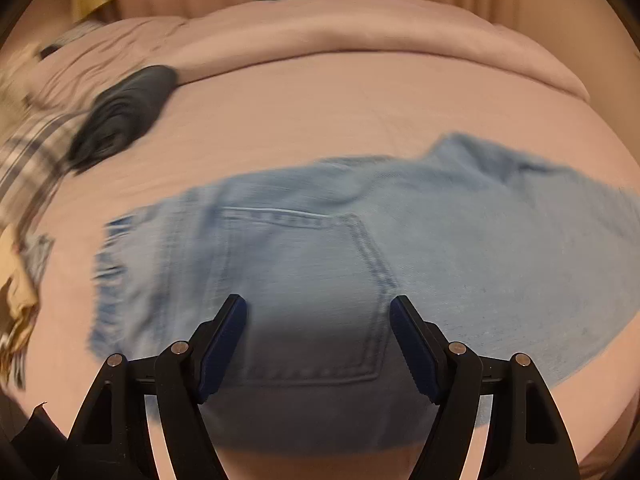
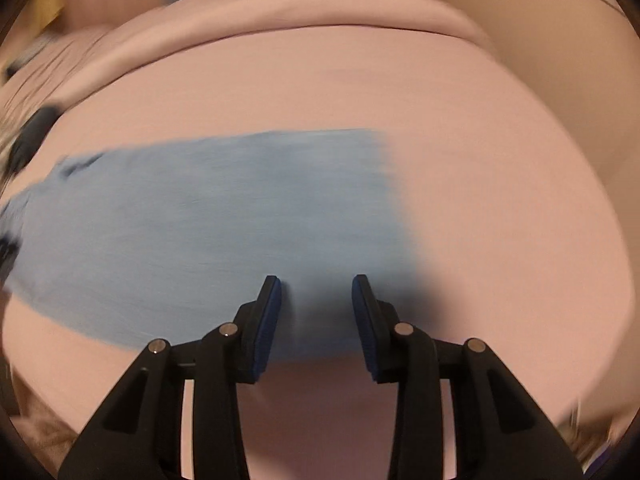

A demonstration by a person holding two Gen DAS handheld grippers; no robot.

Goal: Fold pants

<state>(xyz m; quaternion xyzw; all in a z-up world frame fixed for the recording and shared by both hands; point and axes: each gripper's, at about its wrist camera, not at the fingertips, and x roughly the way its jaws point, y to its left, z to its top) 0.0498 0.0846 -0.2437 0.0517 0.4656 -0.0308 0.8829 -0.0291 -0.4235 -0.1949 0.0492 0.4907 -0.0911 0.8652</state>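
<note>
Jeans [image 1: 304,264] flat on bed [image 1: 320,120] | left gripper [image 1: 318,344] wide, empty, over pocket | right gripper [image 2: 316,312] part-open, empty, near hem | step: pre-grasp | next: pinch edges, fold.

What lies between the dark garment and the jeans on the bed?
Only bare pink bedsheet separates the dark garment from the jeans, seen in the left wrist view.

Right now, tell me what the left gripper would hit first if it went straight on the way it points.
Probably the light blue denim jeans, at the stitched back pocket lying ahead of the open left gripper, with the pink bed sheet beneath. Depth is hard to judge.
</note>
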